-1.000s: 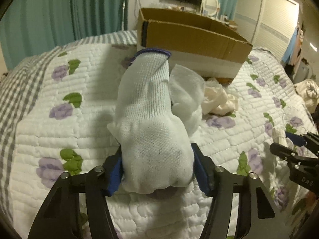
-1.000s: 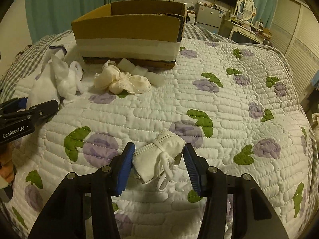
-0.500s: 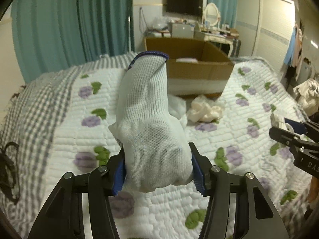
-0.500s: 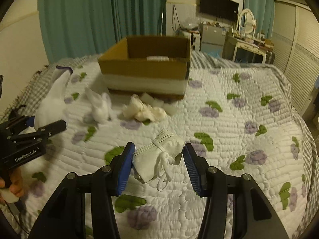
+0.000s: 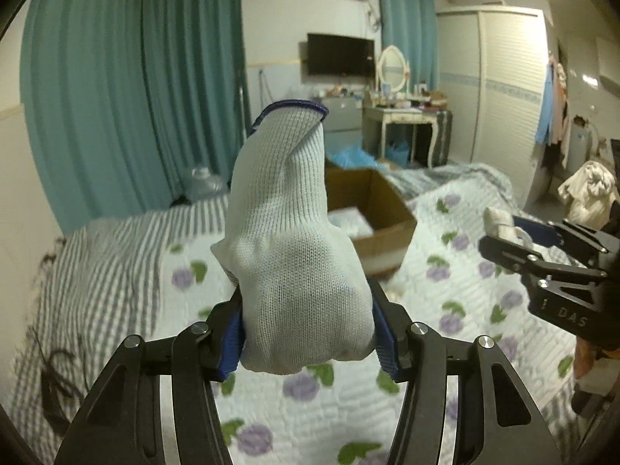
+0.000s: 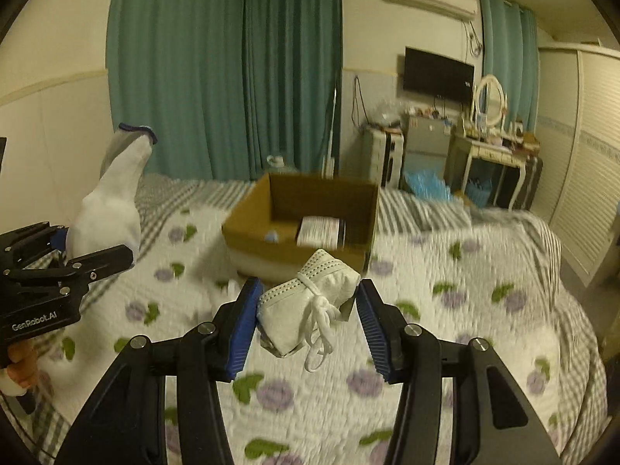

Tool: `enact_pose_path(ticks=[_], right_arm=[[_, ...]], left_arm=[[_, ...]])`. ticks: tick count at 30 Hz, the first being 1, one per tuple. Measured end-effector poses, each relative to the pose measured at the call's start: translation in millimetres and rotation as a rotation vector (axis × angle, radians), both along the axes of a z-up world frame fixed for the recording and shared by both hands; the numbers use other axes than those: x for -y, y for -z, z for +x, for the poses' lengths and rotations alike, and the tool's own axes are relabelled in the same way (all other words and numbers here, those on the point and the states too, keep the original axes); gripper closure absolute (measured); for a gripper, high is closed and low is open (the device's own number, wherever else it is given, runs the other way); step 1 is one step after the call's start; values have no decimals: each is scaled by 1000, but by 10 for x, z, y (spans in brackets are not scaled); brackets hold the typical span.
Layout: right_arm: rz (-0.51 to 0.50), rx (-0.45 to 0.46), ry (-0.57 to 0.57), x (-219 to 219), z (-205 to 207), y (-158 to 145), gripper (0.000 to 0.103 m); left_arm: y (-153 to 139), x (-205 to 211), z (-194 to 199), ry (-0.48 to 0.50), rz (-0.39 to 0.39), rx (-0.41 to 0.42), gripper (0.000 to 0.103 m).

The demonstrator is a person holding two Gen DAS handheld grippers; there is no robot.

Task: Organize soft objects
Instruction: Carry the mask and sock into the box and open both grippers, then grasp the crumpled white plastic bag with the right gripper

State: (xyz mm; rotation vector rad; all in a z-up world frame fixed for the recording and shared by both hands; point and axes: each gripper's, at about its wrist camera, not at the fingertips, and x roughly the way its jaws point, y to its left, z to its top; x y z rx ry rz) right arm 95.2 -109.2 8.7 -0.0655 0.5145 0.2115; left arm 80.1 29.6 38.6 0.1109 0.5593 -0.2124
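Note:
My left gripper is shut on a white knit glove with a blue cuff, held upright high above the bed. It also shows in the right wrist view. My right gripper is shut on a folded white face mask with dangling ear loops, also lifted above the bed; it shows at the right edge of the left wrist view. An open cardboard box sits on the bed ahead of both grippers, with a few items inside.
The bed has a white quilt with purple flowers and a grey striped sheet at the far side. Teal curtains, a dressing table and a wardrobe stand beyond the bed.
Both grippers have risen well above the bed with their loads and tilted up, so the room and the inside of the box now show. Both grips are unchanged.

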Motion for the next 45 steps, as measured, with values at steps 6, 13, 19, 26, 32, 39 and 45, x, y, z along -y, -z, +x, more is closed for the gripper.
enact_pose_path(ticks=[6,13,19,26,32,39,45], right_arm=[[-5,63,-12,24,509,-346,53],[15,54,-29,-11,1483,-461,53],[27,-35,-16,-71,2358,2,53],[67,-79,21,50,2834,376,40],[105,-31,63,208,2741,259,15],[53,45,77,268,2093,-313,8],[-32,105,49,131,1318,-757,4]], left_arm=[[-176,187,502,21,22,27,49],[43,389,1377,22,32,-10,49],[528,494,2047,17,56,-96,49],[792,543,2330,64,73,-96,43],[624,462,2250,13,87,-30,27],[-15,188,1735,-73,57,73,18],[-458,-167,1085,-115,16,172,10]])
